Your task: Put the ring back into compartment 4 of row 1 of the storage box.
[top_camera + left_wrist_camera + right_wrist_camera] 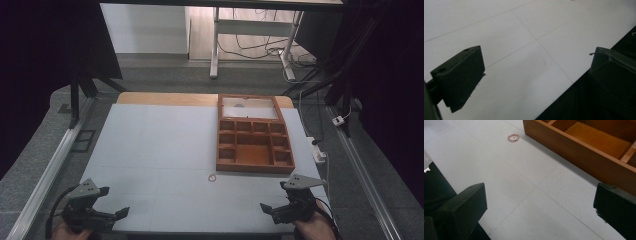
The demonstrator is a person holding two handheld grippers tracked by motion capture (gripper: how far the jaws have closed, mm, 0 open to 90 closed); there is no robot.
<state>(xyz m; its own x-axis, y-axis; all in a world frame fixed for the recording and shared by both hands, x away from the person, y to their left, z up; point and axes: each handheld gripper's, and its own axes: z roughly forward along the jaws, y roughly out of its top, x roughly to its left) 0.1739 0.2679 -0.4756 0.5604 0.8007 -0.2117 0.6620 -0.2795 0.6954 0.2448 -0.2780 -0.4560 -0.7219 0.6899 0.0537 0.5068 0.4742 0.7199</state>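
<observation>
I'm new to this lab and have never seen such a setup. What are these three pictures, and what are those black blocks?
A person holds a two-jaw tool in each hand. The high view looks down on the white table, with the left gripper and right gripper at the near edge. Each gripper view comes from a camera riding on one tool; the black blocks are its jaws, standing wide apart with nothing between them. On the table lie a wooden compartment box and, just in front of it, a small beaded ring, seen closer from the right gripper.
</observation>
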